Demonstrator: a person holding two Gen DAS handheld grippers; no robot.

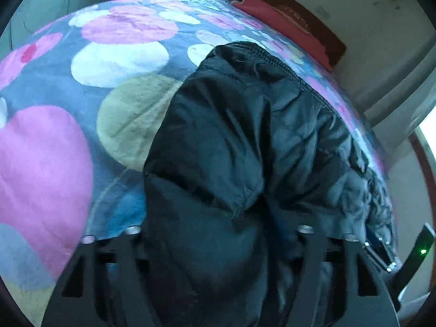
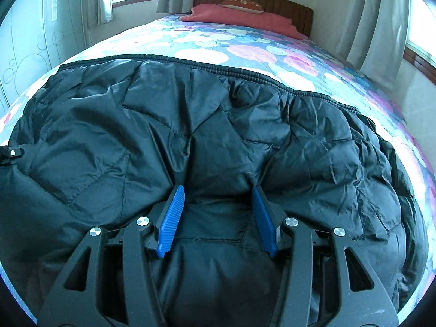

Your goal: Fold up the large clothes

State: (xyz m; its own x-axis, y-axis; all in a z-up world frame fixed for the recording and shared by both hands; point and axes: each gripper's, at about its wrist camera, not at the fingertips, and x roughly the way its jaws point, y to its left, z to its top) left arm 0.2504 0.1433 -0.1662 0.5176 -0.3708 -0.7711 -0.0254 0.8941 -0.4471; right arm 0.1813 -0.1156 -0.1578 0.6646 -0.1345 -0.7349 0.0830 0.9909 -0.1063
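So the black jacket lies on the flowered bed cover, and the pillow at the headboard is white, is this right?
Not quite: the pillow at the headboard is red, as the right wrist view shows. The black jacket does lie on the flowered bed cover.

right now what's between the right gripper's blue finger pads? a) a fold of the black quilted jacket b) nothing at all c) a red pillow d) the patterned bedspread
a, in the right wrist view the right gripper has its blue pads pressed into a bunched fold of the black quilted jacket, which spreads over the dotted bedspread.
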